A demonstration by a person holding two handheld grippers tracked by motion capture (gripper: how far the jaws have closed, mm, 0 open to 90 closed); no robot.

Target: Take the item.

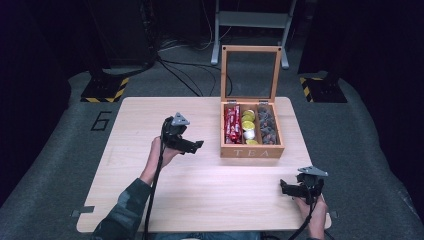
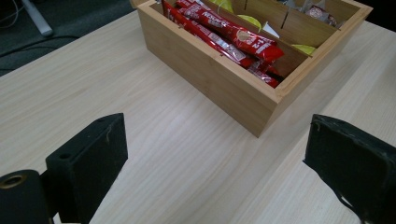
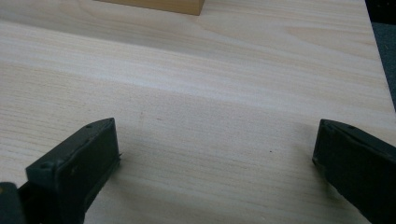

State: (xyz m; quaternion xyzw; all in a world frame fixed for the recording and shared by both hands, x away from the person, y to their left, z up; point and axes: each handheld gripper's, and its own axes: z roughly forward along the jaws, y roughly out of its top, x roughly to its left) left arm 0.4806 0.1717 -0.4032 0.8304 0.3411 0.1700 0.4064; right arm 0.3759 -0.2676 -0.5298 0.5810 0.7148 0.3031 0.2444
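Observation:
A wooden tea box [image 1: 251, 150] marked TEA stands on the table with its glass lid [image 1: 251, 72] raised upright. Its left compartment holds red sachets [image 1: 232, 124], the middle one yellow and white pods [image 1: 248, 126], the right one dark wrapped pieces [image 1: 267, 127]. My left gripper [image 1: 196, 146] hovers left of the box, pointing at it, open with nothing between its jaws. In the left gripper view the red sachets [image 2: 229, 35] and the box corner [image 2: 261, 100] lie just ahead. My right gripper [image 1: 286, 188] is open and empty near the table's front right corner, over bare wood [image 3: 210, 121].
The light wooden table [image 1: 200, 185] has bare room in front of and left of the box. Beyond it lie grey floor, black cables [image 1: 180, 70], a metal stand [image 1: 250, 22] and yellow-black striped bases [image 1: 105, 90].

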